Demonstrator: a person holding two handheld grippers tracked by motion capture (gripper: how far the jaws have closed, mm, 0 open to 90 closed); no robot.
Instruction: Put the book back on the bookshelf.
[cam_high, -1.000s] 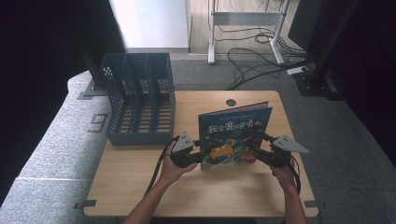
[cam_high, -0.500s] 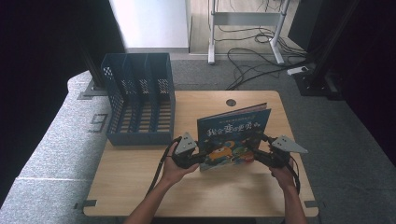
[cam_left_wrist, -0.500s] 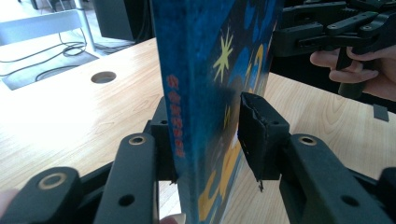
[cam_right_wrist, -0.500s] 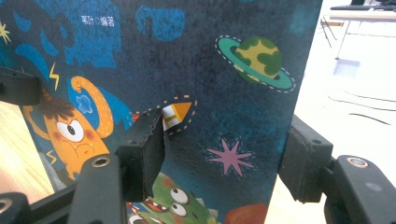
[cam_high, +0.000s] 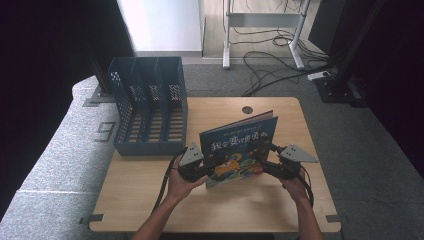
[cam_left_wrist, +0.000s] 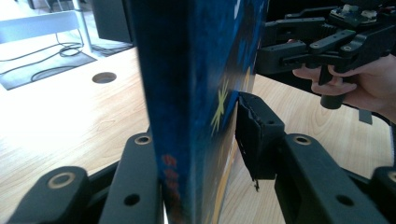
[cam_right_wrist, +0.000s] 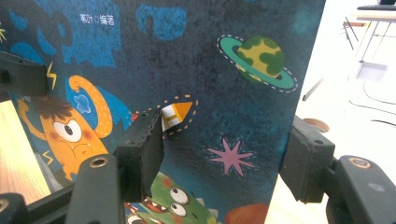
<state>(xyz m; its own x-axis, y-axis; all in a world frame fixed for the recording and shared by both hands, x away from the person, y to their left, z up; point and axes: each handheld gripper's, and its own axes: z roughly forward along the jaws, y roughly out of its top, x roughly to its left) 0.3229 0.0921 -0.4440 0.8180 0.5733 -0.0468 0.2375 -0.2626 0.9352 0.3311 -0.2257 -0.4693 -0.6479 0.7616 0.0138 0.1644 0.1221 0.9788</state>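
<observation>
A dark blue picture book (cam_high: 235, 140) with cartoon monsters stands on its lower edge on the wooden table (cam_high: 250, 210), cover toward me. My left gripper (cam_high: 202, 167) is at its left edge. In the left gripper view the book (cam_left_wrist: 187, 93) sits between the jaws (cam_left_wrist: 198, 133), which have just been closing and now press on both faces. My right gripper (cam_high: 262, 162) is at the book's right side. In the right gripper view its jaws (cam_right_wrist: 229, 140) stand wide, one pad in front of the cover (cam_right_wrist: 224, 70), the other past the book's edge.
A blue slotted file rack (cam_high: 150, 105) stands at the table's back left, close behind the left hand. A round cable hole (cam_high: 247, 109) lies just behind the book. Bare table spreads in front of the hands; floor cables lie beyond the far edge.
The book's left edge has shifted slightly to the left. Both hands have stayed almost where they were.
</observation>
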